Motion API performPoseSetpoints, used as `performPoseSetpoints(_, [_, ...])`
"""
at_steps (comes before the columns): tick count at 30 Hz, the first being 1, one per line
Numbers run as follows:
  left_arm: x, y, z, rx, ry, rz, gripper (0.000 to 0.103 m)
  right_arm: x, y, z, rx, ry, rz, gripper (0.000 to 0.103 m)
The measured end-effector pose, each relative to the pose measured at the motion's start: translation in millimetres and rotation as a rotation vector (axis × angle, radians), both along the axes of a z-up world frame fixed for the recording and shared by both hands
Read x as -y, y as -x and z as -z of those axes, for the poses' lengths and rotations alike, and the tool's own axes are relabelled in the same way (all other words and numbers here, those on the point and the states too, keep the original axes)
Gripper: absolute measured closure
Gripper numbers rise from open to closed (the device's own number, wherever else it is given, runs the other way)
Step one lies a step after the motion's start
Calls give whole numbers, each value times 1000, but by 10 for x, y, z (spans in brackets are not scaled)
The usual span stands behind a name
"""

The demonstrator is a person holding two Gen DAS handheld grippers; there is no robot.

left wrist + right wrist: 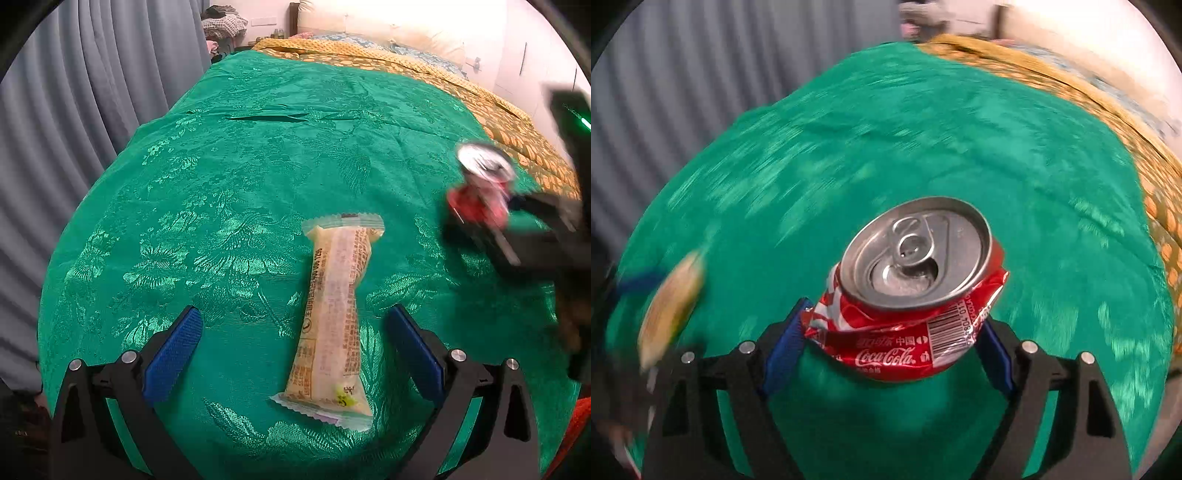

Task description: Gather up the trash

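Note:
A long yellow snack wrapper (332, 314) lies on the green bedspread (240, 166), between the open blue-padded fingers of my left gripper (293, 328), which does not touch it. My right gripper (892, 325) is shut on a crushed red Coca-Cola can (912, 295) and holds it above the bedspread, top facing the camera. The can (480, 184) and the right gripper (517, 236) show blurred at the right of the left wrist view. The wrapper (672, 306) appears blurred at the left of the right wrist view.
A yellow patterned blanket (406, 62) and pillows (388, 26) lie at the bed's far end. Grey curtains (92, 92) hang along the left side. Clothes (221, 22) are piled at the back left.

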State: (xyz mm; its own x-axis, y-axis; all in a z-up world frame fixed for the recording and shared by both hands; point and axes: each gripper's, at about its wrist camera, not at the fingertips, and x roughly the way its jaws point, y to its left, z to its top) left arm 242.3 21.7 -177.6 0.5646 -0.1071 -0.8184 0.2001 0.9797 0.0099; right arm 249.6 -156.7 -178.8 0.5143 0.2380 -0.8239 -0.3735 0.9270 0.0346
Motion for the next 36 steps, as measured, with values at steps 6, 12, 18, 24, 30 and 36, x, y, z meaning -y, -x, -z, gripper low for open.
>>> performPoseSetpoints(6, [-1,-2,2,0,0,0,5,28,763,21,-35,5,-170,22])
performPoseSetpoints(12, [-1,0,2,0,0,0,5,328,1066,61,-2,8,-84,15])
performPoseSetpoints(18, [0,-1,2,0,1,-1,5,548,1318,94,24,-42,36,13])
performPoseSetpoints(24, [-2,3,2,0,3,2,5,509,1479,91,30,-44,98,12])
performPoseSetpoints(30, [-105,46,-26,-9,80,100,5,401,1415,-14,21,-21,124,12])
performPoseSetpoints(36, [-169,126,-46,-31,80,213,5,299,1147,-23,-54,-19,175,12])
